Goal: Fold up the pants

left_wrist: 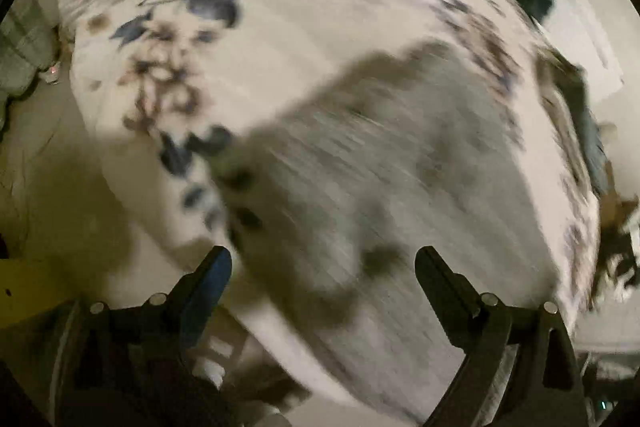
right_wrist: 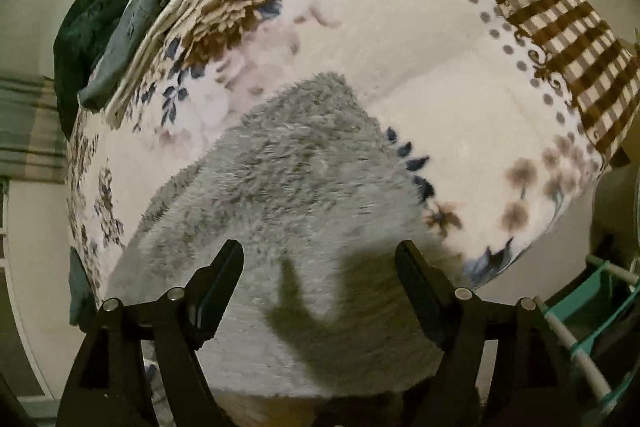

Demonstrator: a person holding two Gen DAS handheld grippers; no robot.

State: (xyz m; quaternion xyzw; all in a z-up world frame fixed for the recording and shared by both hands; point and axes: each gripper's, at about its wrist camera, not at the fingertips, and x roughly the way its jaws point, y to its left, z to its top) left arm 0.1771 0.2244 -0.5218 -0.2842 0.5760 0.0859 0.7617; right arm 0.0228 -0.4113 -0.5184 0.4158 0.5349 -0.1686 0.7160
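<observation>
A dark green garment (right_wrist: 96, 27) and a brown checked cloth (right_wrist: 560, 27) are seen at the far edges of the floral bedspread (right_wrist: 380, 39). The grey fleece pants (right_wrist: 288, 187) are laid on the near part, long axis diagonal, narrowing toward the far side. The left gripper (left_wrist: 324, 267) and right gripper (right_wrist: 320, 263) are spread wide, holding nothing.

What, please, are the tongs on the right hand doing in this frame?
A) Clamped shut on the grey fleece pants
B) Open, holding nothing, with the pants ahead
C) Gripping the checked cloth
B: the right tongs stand spread apart and empty, with the grey fleece pants beyond them.
</observation>
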